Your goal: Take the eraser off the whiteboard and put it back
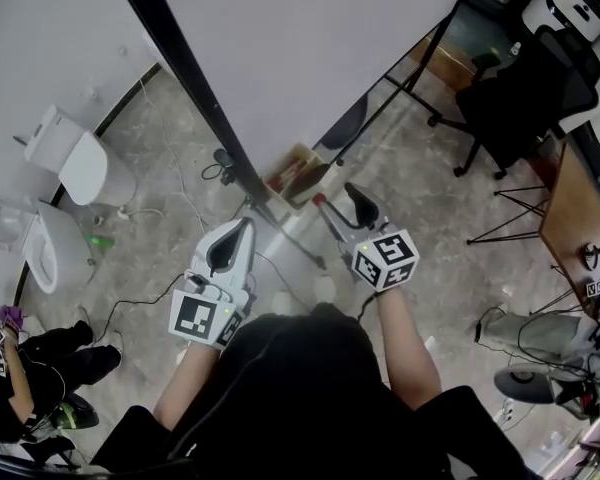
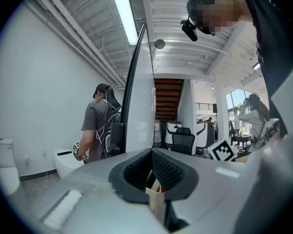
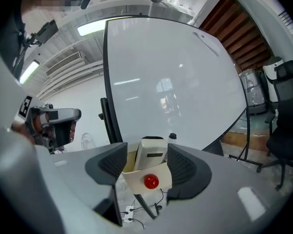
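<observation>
A cream eraser (image 3: 153,153) stands upright in a cream holder (image 3: 136,180) with a red magnet (image 3: 151,181), at the lower edge of the whiteboard (image 3: 176,82). My right gripper (image 3: 146,150) is open, its two dark pads on either side of the eraser and holder with a gap on the left. In the head view the right gripper (image 1: 338,203) reaches toward the board's tray (image 1: 298,176). My left gripper (image 1: 245,226) hangs beside it, fingertips meeting, nothing held. In the left gripper view the whiteboard (image 2: 139,116) shows edge-on above the left gripper (image 2: 150,152).
Black stand legs (image 1: 400,78) run behind the board. An office chair (image 1: 525,98) and a wooden table (image 1: 580,208) are at the right. White toilets (image 1: 80,158) stand at the left, and cables lie on the floor. Another person (image 2: 95,126) stands beyond the board.
</observation>
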Demonstrator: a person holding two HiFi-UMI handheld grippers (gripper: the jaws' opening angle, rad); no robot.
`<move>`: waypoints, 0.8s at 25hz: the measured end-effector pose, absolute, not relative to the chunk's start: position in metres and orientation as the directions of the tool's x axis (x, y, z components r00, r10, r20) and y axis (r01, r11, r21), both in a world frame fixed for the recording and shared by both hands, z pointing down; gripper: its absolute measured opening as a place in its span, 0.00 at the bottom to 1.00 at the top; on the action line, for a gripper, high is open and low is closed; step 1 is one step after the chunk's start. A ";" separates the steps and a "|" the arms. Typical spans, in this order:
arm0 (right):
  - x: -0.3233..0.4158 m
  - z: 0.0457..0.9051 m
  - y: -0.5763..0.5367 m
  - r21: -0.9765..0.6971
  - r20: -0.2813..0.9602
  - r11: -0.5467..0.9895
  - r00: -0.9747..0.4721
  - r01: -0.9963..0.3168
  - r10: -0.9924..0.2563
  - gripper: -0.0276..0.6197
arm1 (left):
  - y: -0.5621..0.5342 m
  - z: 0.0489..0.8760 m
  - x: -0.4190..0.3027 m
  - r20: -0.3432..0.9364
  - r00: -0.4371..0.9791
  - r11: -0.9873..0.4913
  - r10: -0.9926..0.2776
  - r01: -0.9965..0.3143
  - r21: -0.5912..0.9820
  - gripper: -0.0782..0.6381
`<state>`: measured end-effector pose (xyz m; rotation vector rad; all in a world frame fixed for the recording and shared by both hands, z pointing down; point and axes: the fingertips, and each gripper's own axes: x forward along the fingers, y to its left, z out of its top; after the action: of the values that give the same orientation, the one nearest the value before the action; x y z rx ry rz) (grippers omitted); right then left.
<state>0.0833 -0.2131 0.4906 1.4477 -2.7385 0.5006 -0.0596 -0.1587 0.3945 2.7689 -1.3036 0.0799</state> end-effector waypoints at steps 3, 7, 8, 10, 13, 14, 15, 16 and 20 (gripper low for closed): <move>0.080 0.498 -0.221 -0.282 0.158 0.546 -0.600 -0.789 -0.784 0.50 | -0.161 0.396 -0.059 0.089 0.617 -0.616 -0.782 -0.787 0.044 0.12; 0.078 0.507 -0.228 -0.282 0.169 0.562 -0.617 -0.778 -0.769 0.53 | -0.163 0.396 -0.060 0.093 0.587 -0.586 -0.804 -0.809 0.042 0.12; 0.078 0.508 -0.231 -0.283 0.169 0.565 -0.620 -0.775 -0.766 0.54 | -0.164 0.395 -0.061 0.096 0.580 -0.579 -0.809 -0.814 0.039 0.12; 0.077 0.508 -0.236 -0.285 0.166 0.571 -0.626 -0.770 -0.762 0.55 | -0.166 0.395 -0.062 0.101 0.568 -0.568 -0.817 -0.822 0.031 0.12; 0.075 0.509 -0.242 -0.286 0.163 0.578 -0.634 -0.764 -0.756 0.55 | -0.169 0.395 -0.064 0.107 0.553 -0.554 -0.826 -0.832 0.025 0.12; 0.074 0.510 -0.243 -0.287 0.162 0.581 -0.637 -0.761 -0.754 0.55 | -0.169 0.395 -0.064 0.108 0.549 -0.550 -0.829 -0.835 0.024 0.12; 0.074 0.511 -0.244 -0.288 0.162 0.585 -0.641 -0.758 -0.750 0.55 | -0.169 0.395 -0.064 0.109 0.545 -0.546 -0.831 -0.838 0.024 0.12; 0.073 0.512 -0.245 -0.290 0.161 0.590 -0.646 -0.754 -0.746 0.55 | -0.170 0.395 -0.064 0.110 0.541 -0.542 -0.834 -0.840 0.023 0.12; 0.069 0.513 -0.247 -0.294 0.154 0.605 -0.662 -0.740 -0.734 0.54 | -0.172 0.396 -0.067 0.114 0.529 -0.530 -0.841 -0.848 0.019 0.12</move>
<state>0.0690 -0.2470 0.5129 1.2846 -2.7984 0.5262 -0.0666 -0.1723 0.3962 2.6828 -1.4845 0.1396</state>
